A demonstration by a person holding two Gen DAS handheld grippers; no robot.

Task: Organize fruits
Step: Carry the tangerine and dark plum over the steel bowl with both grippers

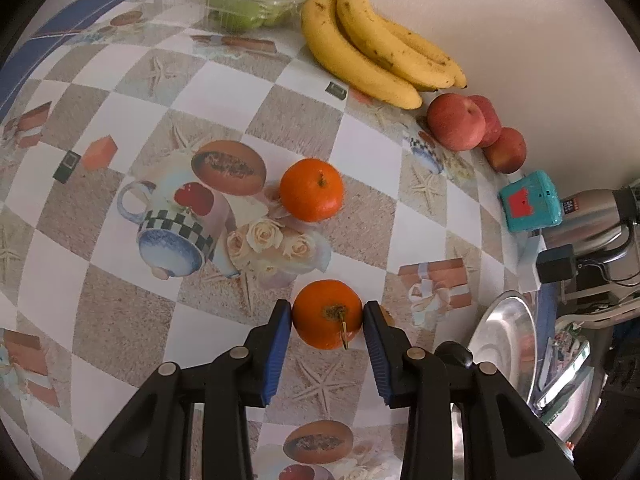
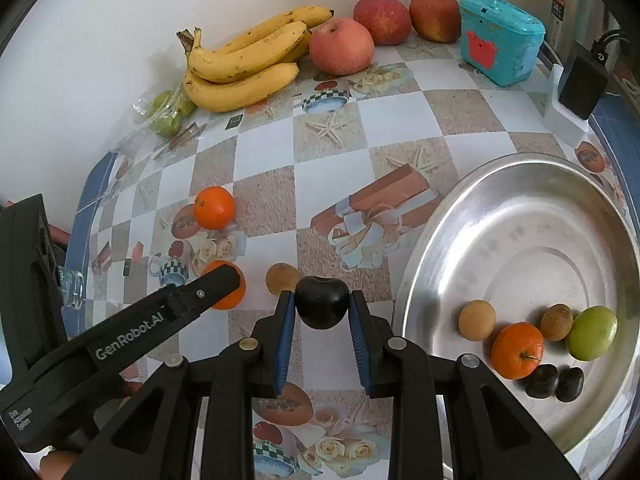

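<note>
With the left gripper [image 1: 327, 314] clamped on a tangerine [image 1: 327, 312] on the tablecloth [image 1: 132, 300] and the right gripper [image 2: 322, 300] pinching a dark plum [image 2: 322, 302] (round, smooth-skinned), either fruit could squirt free and roll short of the steel tray [image 2: 520, 208].

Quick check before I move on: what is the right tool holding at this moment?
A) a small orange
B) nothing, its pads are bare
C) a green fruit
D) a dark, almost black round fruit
D: in the right wrist view the right tool has both blue pads pressed against a dark fruit, while the left tool has the orange between its pads.
</note>
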